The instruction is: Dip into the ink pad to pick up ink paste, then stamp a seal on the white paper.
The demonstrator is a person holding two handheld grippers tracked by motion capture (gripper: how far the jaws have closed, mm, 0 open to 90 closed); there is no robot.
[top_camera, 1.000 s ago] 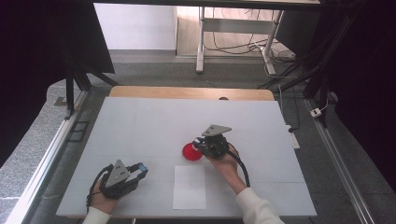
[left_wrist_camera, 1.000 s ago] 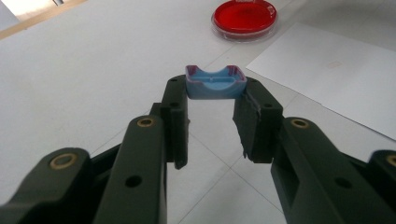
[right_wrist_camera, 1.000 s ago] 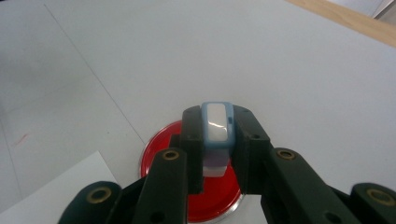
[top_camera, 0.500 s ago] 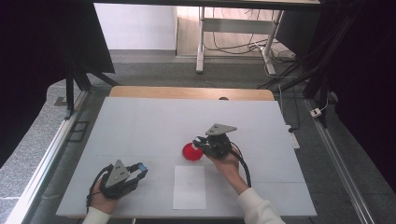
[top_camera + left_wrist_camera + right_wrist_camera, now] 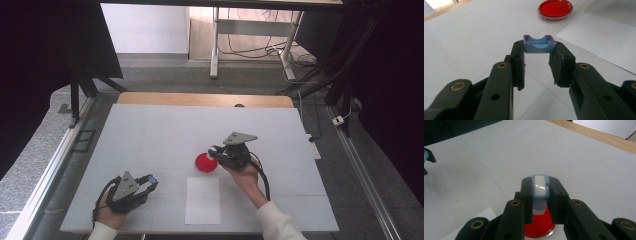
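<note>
Since a second ago the right gripper (image 5: 216,151) has edged slightly toward twelve o'clock on the table while the left gripper (image 5: 150,181) has kept its place. The right gripper's jaws are closed to a narrow gap, pinching a small light-blue plastic piece with a white face (image 5: 540,185) upright between them, directly above the round red-filled clear plastic dish (image 5: 206,162). In the right gripper view the dish (image 5: 539,225) sits just beneath the jaw tips. The left gripper, at about seven o'clock on the white tabletop (image 5: 165,130), has its jaws moderately apart, clamping a blue U-shaped plastic block with purple edges (image 5: 539,44) at their tips. A white rectangular sheet of paper (image 5: 202,200) lies flat at six o'clock, just near of the dish, between the two hands.
</note>
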